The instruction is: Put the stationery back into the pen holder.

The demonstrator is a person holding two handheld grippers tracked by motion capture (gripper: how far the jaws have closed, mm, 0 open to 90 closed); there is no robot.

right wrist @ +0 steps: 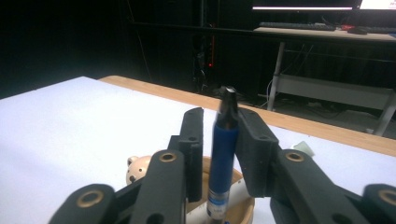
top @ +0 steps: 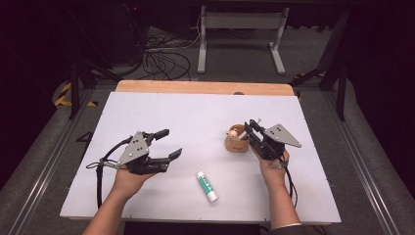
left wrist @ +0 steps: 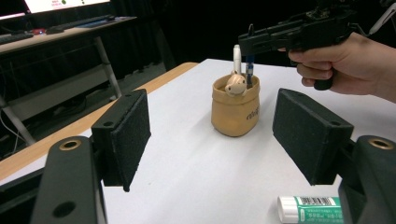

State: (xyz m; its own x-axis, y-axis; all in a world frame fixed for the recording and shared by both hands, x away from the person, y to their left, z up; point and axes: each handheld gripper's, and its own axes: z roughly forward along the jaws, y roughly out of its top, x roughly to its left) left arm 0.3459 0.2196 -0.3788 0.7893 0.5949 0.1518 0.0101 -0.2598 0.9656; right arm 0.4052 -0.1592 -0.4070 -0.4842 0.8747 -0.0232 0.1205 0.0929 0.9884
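From the high view, our left gripper (top: 165,143) hovers spread wide near the glue stick (top: 207,186), while our right gripper (top: 252,131) works over the tan holder (top: 237,141). The left gripper view reveals a white pen (left wrist: 237,58) standing there too. The right gripper view shows the jaws flanking the blue pen (right wrist: 222,154); we can't tell if they clamp it.

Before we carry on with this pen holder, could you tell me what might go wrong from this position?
The right gripper has its jaws around the blue pen, which stands in the tan holder. Nothing braces the holder, so a sideways pull could tip it. The white pen and small bear figure share the holder and may get dragged or knocked. The left gripper is open and apart, with the glue stick lying loose near it, liable to roll if bumped.
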